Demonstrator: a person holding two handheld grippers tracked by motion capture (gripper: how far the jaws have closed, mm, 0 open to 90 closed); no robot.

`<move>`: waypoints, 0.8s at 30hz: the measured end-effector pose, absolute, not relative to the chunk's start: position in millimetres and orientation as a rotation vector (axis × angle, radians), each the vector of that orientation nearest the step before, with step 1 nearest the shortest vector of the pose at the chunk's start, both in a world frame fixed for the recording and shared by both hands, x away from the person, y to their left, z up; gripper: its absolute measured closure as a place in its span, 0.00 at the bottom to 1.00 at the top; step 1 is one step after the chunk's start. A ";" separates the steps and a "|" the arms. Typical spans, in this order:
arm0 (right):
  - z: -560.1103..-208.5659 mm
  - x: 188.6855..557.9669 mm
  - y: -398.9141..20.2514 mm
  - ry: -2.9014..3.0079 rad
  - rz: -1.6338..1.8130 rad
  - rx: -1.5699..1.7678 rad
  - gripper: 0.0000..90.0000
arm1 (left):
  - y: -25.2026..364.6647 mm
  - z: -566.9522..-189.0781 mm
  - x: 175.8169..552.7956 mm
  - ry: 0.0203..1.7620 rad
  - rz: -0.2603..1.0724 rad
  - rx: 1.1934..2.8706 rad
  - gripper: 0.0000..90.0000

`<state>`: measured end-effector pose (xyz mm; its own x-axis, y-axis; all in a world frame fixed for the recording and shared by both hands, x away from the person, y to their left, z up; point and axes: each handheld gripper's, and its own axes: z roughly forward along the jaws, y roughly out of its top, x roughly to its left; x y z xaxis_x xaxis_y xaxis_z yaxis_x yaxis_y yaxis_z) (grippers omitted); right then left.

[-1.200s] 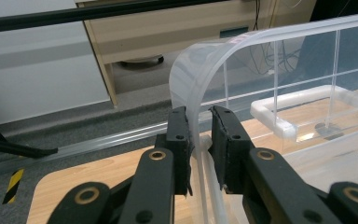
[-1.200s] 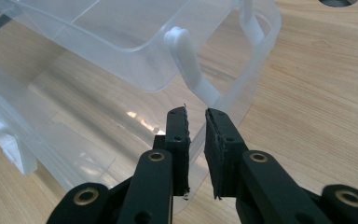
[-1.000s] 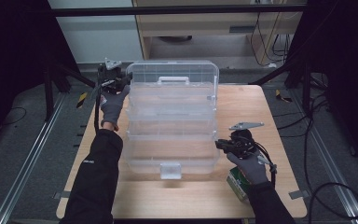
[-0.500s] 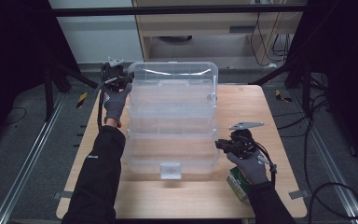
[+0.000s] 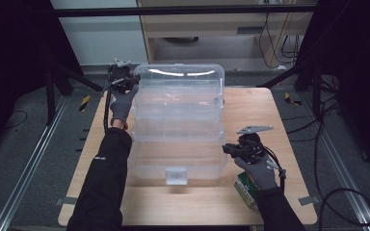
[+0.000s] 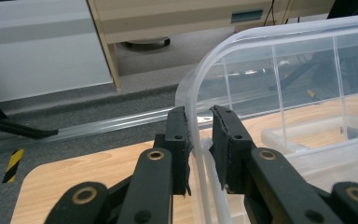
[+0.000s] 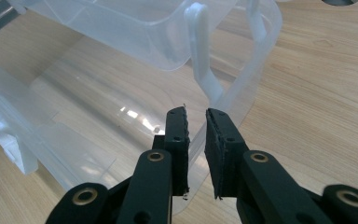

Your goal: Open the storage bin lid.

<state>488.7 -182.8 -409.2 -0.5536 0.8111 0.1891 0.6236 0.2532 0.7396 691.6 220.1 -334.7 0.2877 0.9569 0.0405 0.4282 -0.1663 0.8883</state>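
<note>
A large clear plastic storage box [image 5: 178, 120] with fold-out tiers sits in the middle of the wooden table [image 5: 279, 115], opened out so its trays step from the far edge down toward the near one. The left gripper [image 5: 124, 83] is at the far left corner of the box, and in the left gripper view its jaws are closed onto the thin clear rim [image 6: 196, 116] of the top tier, one jaw on each side of the wall. The right gripper [image 5: 229, 149] is at the near right side; its jaws are pinched on the edge of the lowest tray [image 7: 193, 144]. A green packet [image 5: 247, 190] lies on the table under the right hand. The step in hand looks like folding or spreading the tiers with both grippers. The next move likely calls for both hands to travel together, keeping hold of the thin slippery edges so the hinged arms [image 7: 205, 70] swing evenly.
</note>
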 end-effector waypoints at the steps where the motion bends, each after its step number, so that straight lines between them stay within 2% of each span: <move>1: -409.2 488.7 -182.8 2.294 1.184 1.342 0.88 | 219.8 -335.3 692.3 1.265 0.820 1.745 0.84; 14: -409.2 488.6 -182.7 2.294 1.184 1.340 0.88 | 223.8 -338.4 699.1 1.268 0.777 1.753 0.82; 15: -409.2 488.7 -182.7 2.294 1.184 1.341 0.88 | 224.8 -337.5 698.6 1.256 0.761 1.743 0.87; 16: -409.1 488.7 -182.6 2.294 1.183 1.341 0.88 | 225.1 -334.4 697.5 1.245 0.756 1.732 0.88; 19: -408.9 488.4 -182.4 2.298 1.191 1.338 0.89 | 224.2 -329.9 696.1 1.250 0.800 1.740 0.86; 24: -409.2 488.2 -180.6 2.301 1.198 1.337 0.88 | 233.7 -325.1 686.8 1.281 0.824 1.754 0.75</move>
<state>488.2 -180.6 -409.2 -0.5609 0.8040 0.1972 0.6226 0.2528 0.7406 686.8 233.7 -325.1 0.2765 0.9598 0.0482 0.4417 -0.1714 0.8806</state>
